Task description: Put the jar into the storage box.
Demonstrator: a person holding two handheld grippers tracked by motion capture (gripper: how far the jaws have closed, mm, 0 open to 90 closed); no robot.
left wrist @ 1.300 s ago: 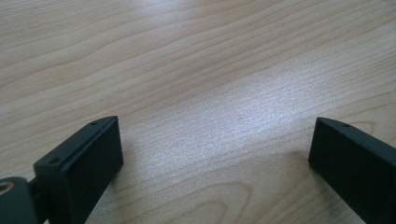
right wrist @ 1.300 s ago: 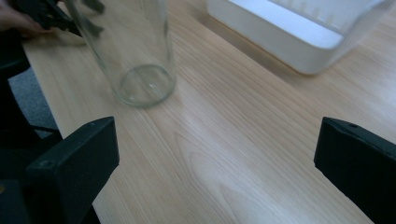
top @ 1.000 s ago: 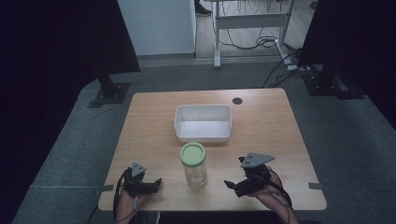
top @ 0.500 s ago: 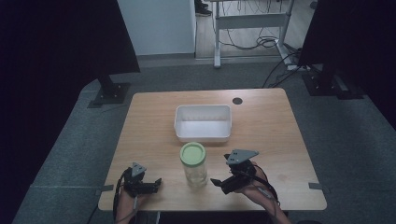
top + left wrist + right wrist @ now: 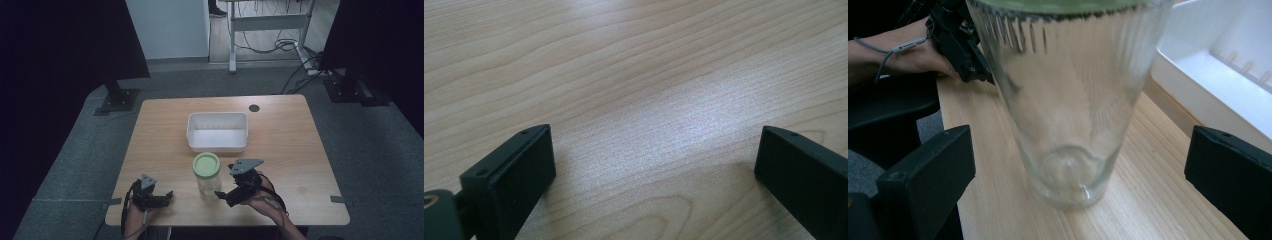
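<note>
Standing upright on the bench (image 5: 300, 150), glass jar (image 5: 207, 175) (green lid) sits just ahead of wide-open, empty right tongs (image 5: 224, 194); left tongs (image 5: 162, 197) open, empty, well apart.

The jar (image 5: 207, 175) stands upright on the surface (image 5: 290, 135), near its front edge and about midway across. Behind the jar, toward the middle of the surface, sits the tub (image 5: 217, 131), apart from it. Just right of the jar is the right gripper (image 5: 226, 196), its jaws spread and pointing at the jar's base, not touching. Left of the jar, well apart, the left gripper (image 5: 165, 198) rests at the front edge, jaws spread over bare surface.
</note>
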